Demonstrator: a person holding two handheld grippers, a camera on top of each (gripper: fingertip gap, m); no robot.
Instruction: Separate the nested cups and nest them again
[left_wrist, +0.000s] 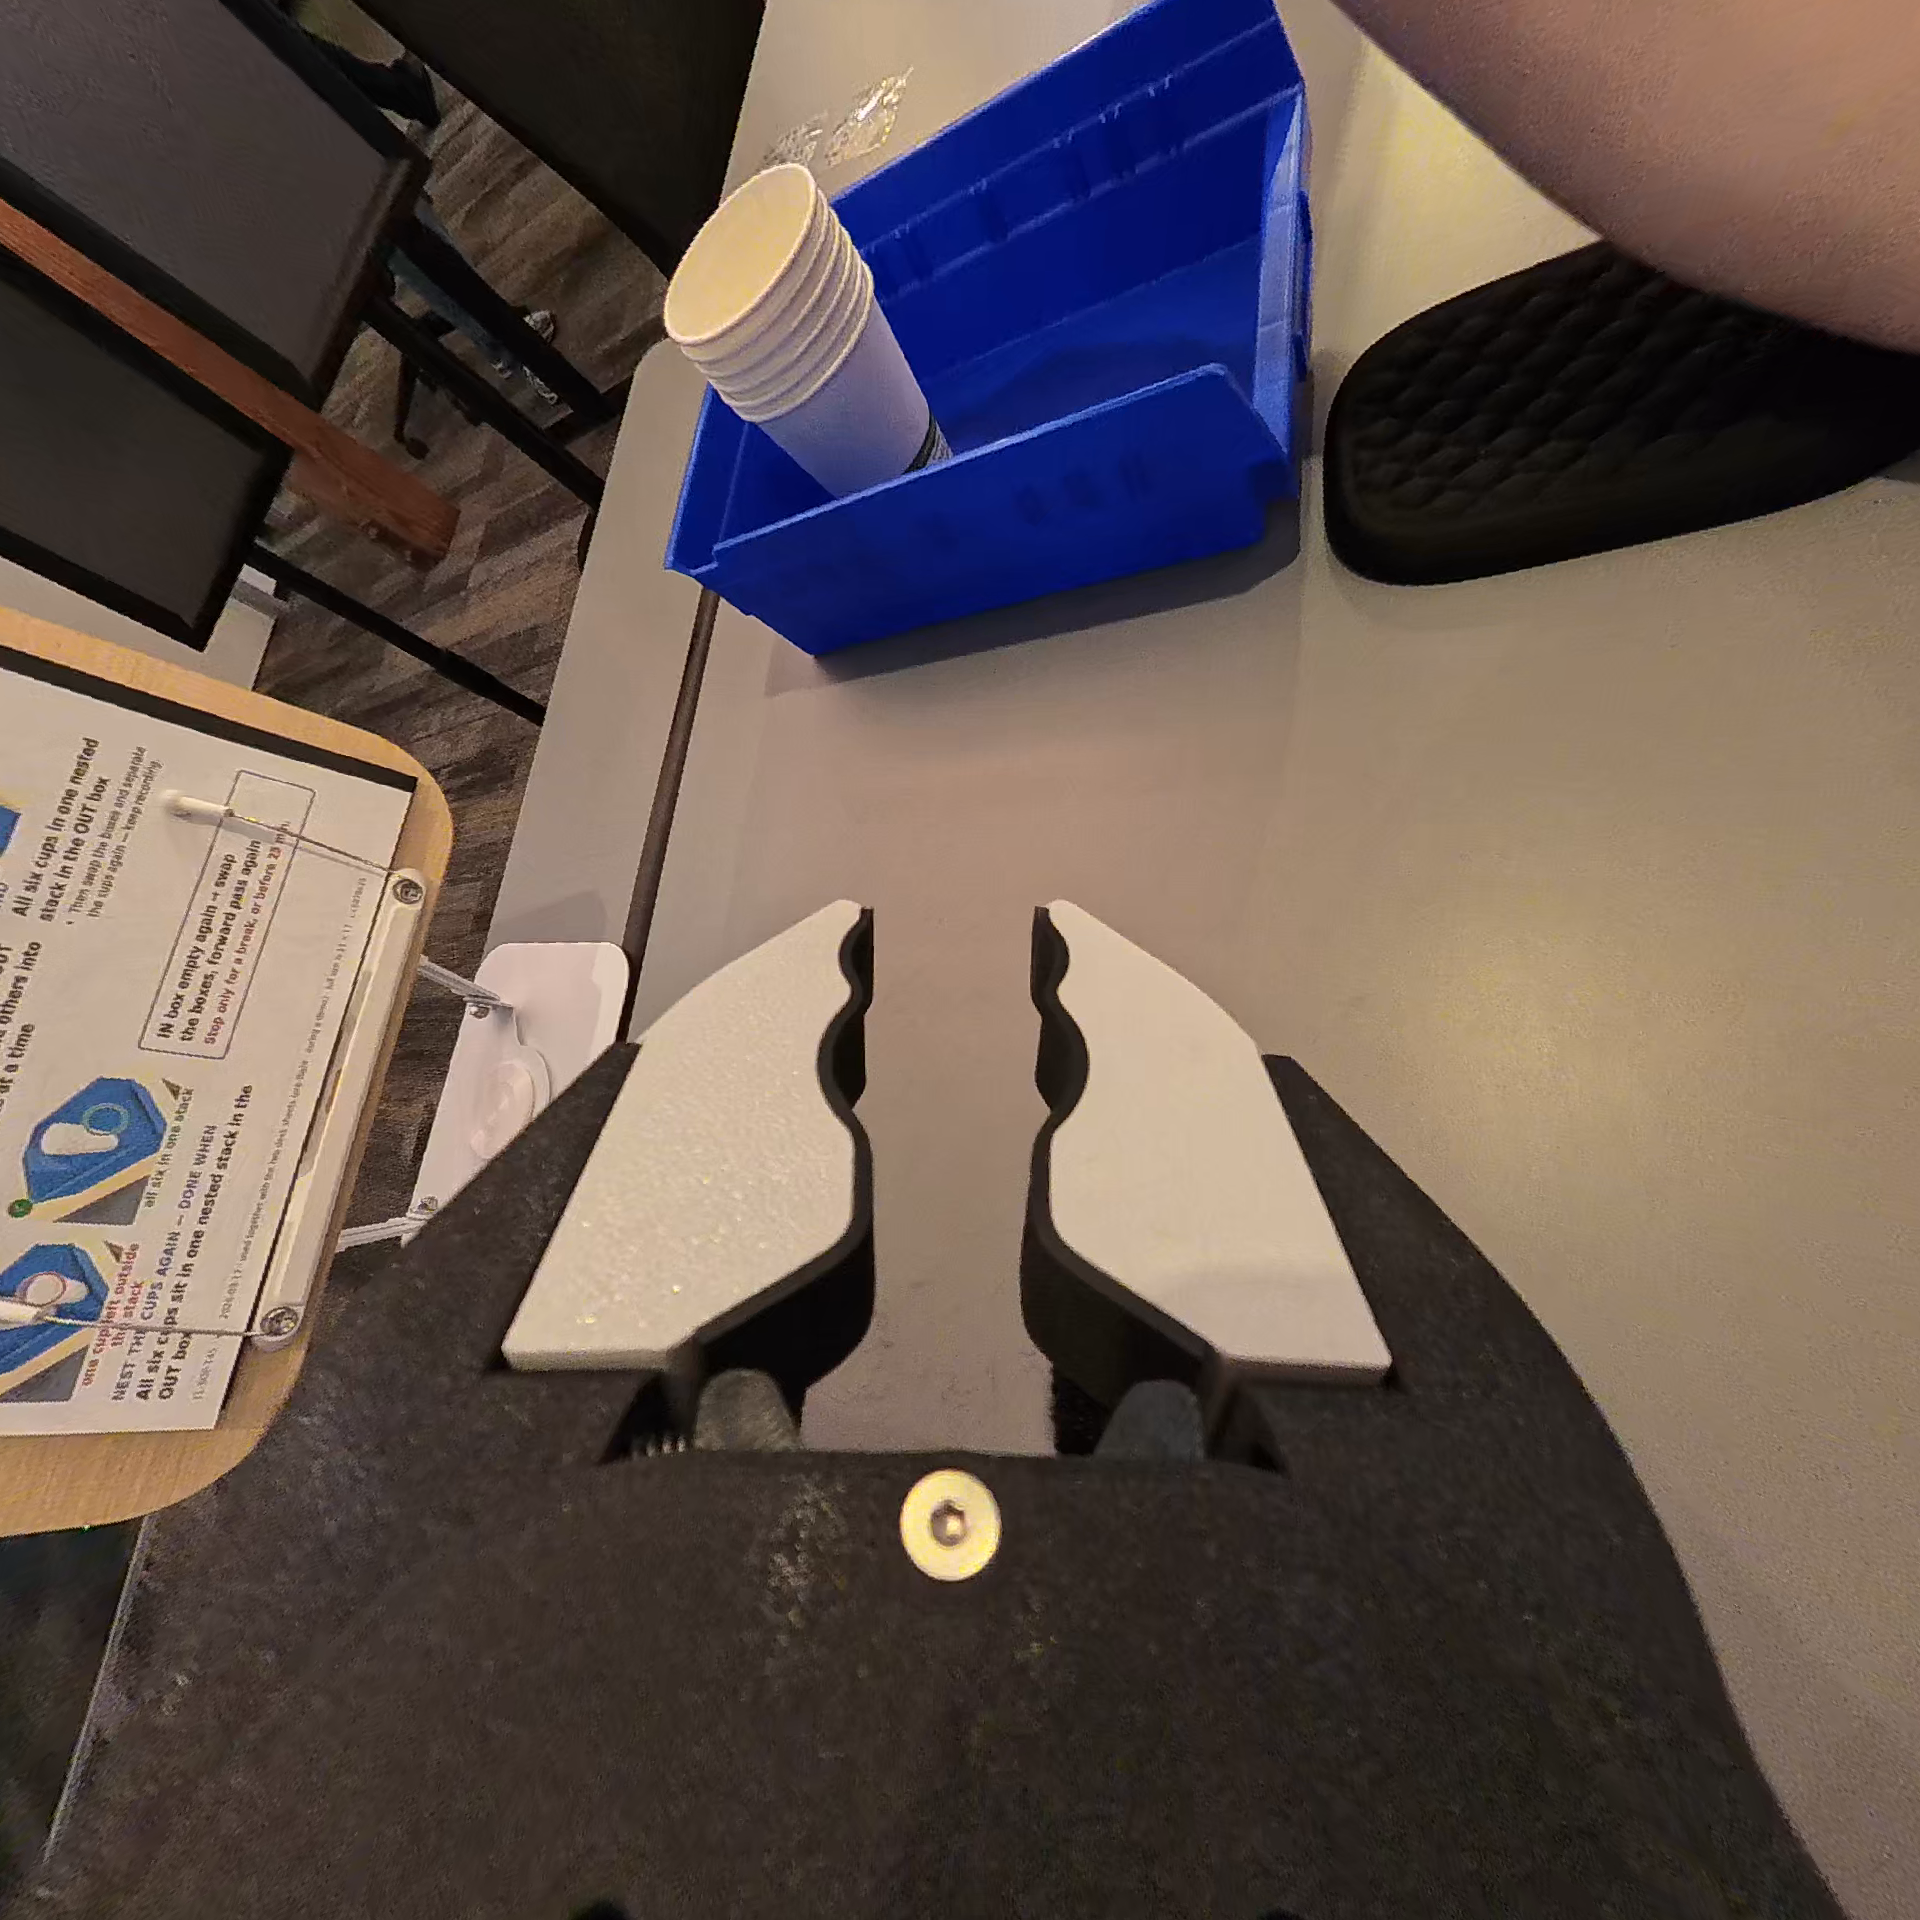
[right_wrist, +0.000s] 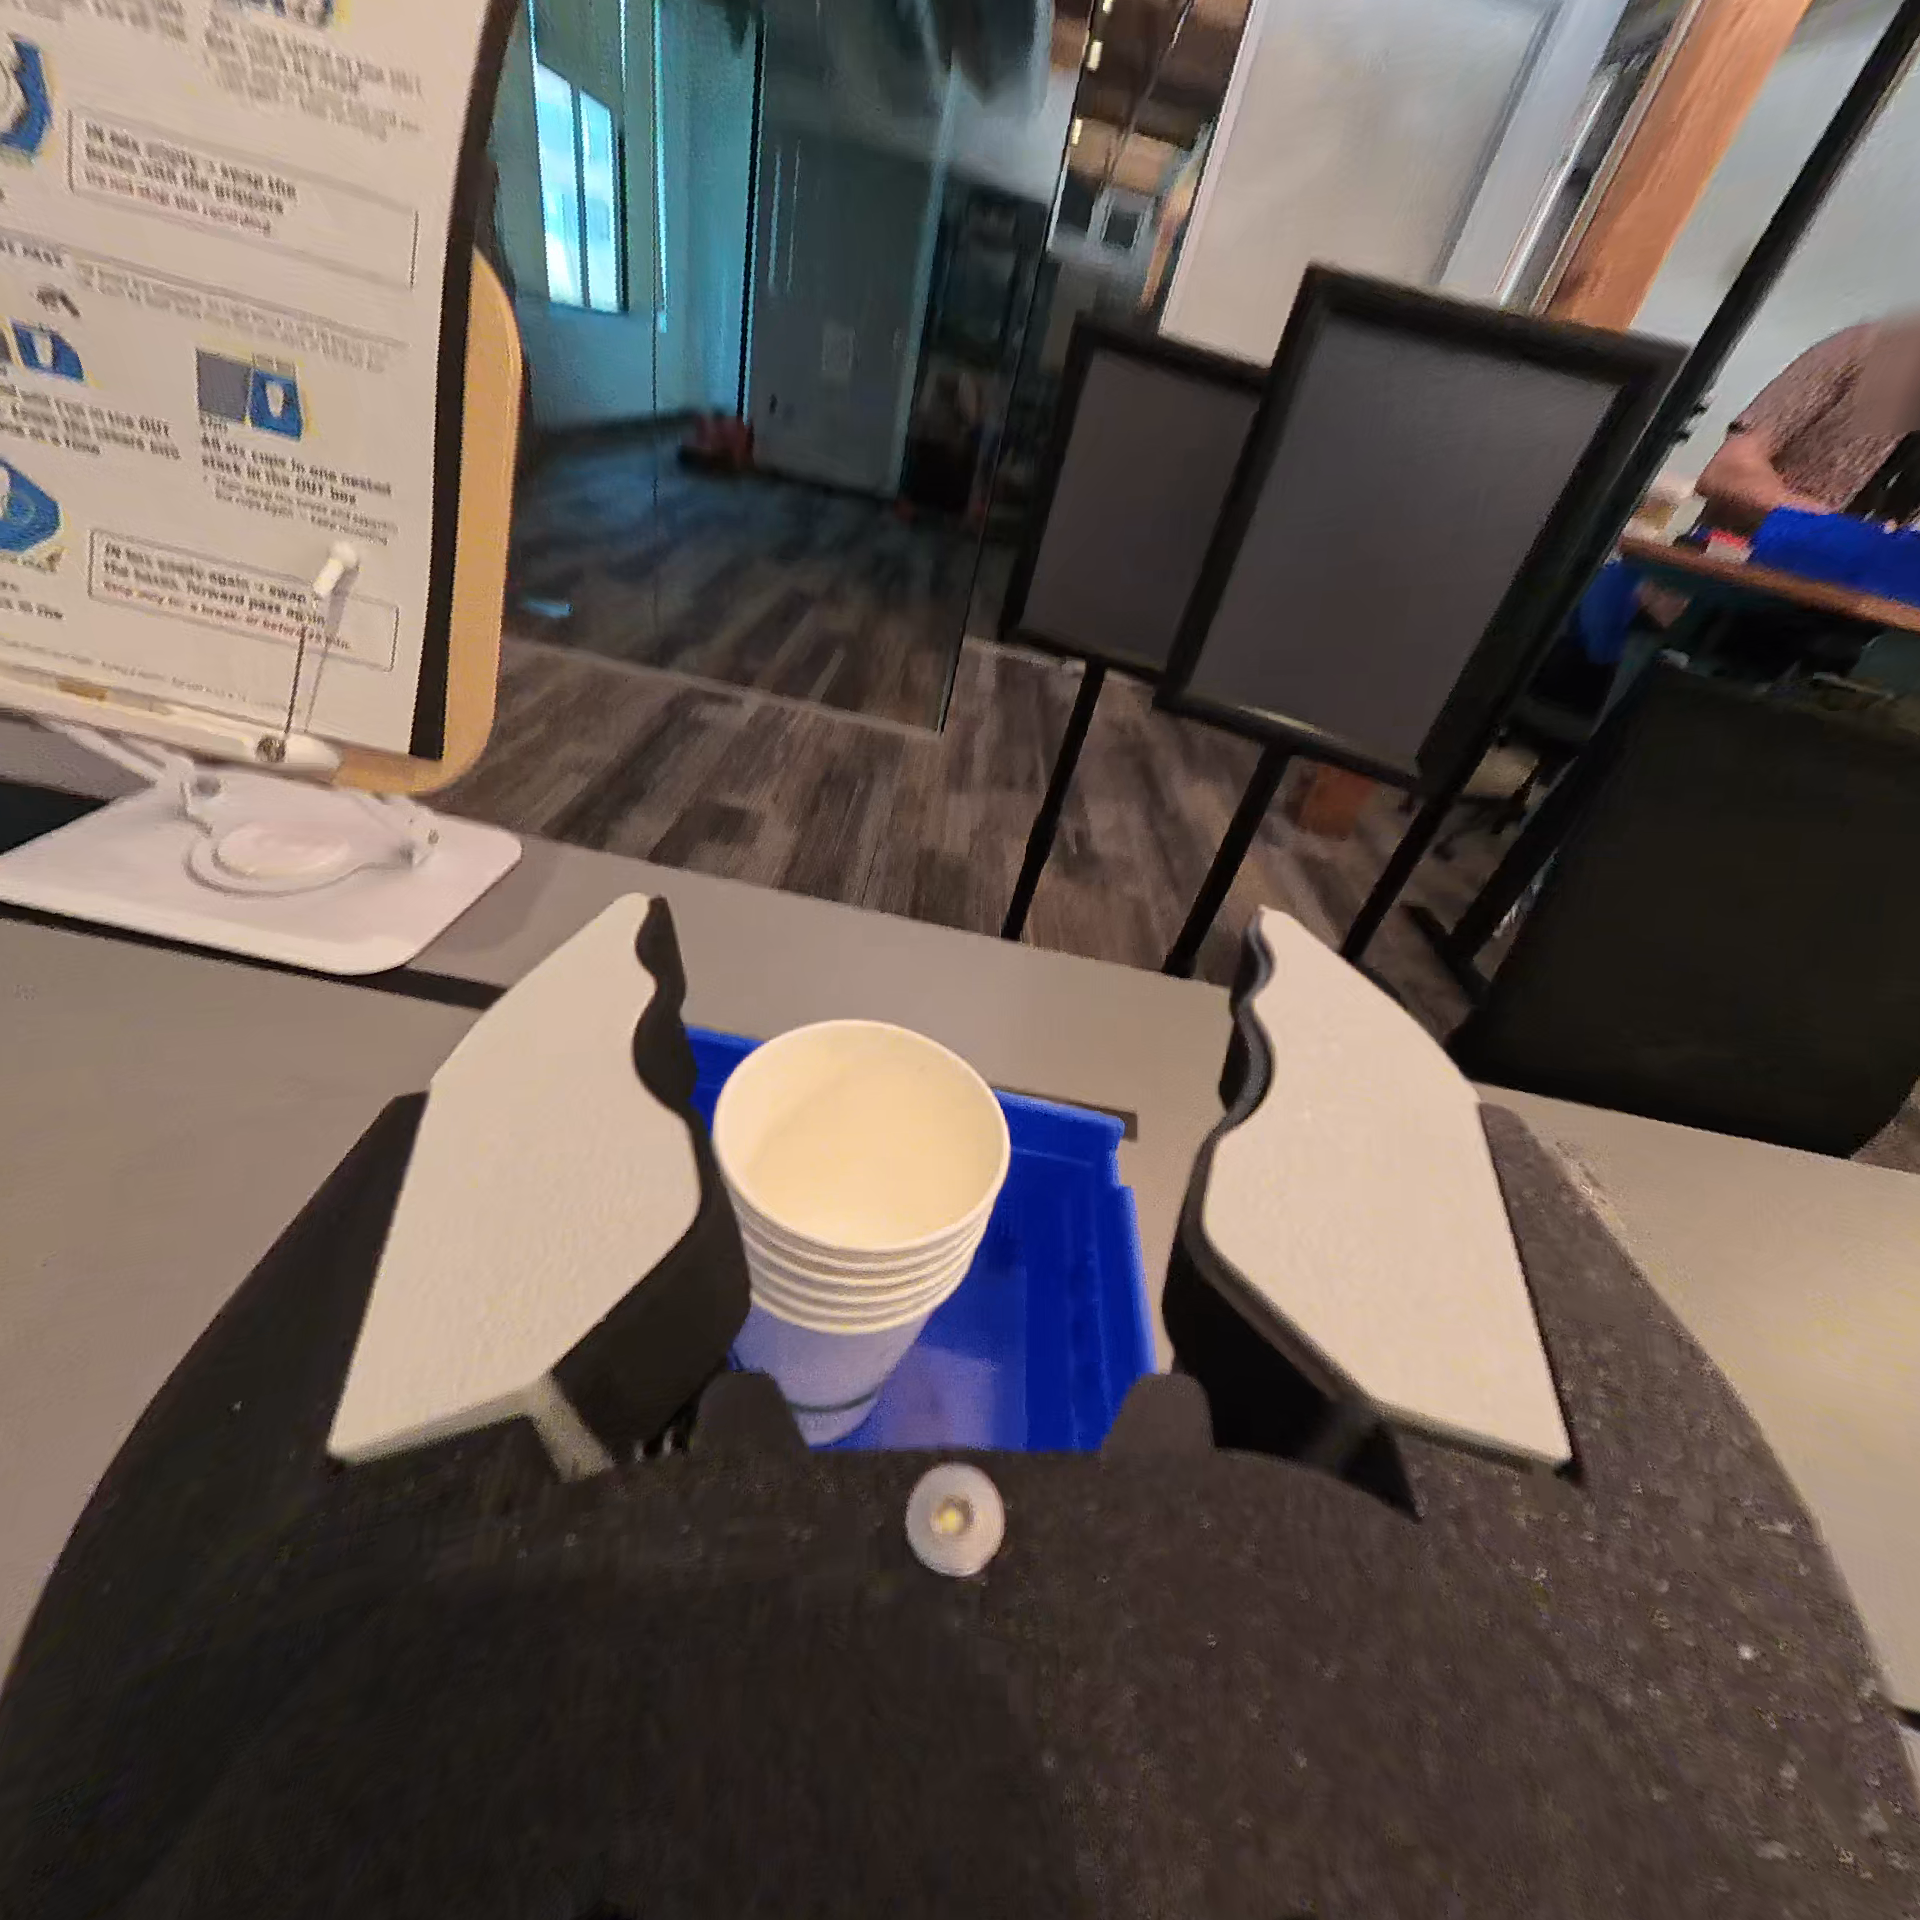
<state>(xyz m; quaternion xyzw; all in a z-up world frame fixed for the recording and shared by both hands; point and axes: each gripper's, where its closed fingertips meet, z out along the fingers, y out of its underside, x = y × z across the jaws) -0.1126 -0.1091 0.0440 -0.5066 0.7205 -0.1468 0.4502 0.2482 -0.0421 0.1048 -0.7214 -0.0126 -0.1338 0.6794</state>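
Note:
A stack of several nested white paper cups (left_wrist: 800, 322) stands in the left end of a blue plastic bin (left_wrist: 1091, 499) on the grey table. My left gripper (left_wrist: 951, 920) is open and empty, low over the bare table well short of the bin. In the right wrist view the cup stack (right_wrist: 862, 1195) stands upright in the bin (right_wrist: 1049, 1320) between the fingers of my right gripper (right_wrist: 956, 925). The right jaws stand wide apart. The left finger (right_wrist: 561, 1164) is close beside the stack; the right finger is clear of it. Whether the left finger touches the stack I cannot tell.
A black padded rest (left_wrist: 1621, 416) lies right of the bin, with a person's arm (left_wrist: 1683, 125) above it. An instruction sheet on a wooden board (left_wrist: 197, 1039) stands on a white stand (right_wrist: 260, 873) at the table's left. Black panel stands (right_wrist: 1392, 540) are beyond the table edge.

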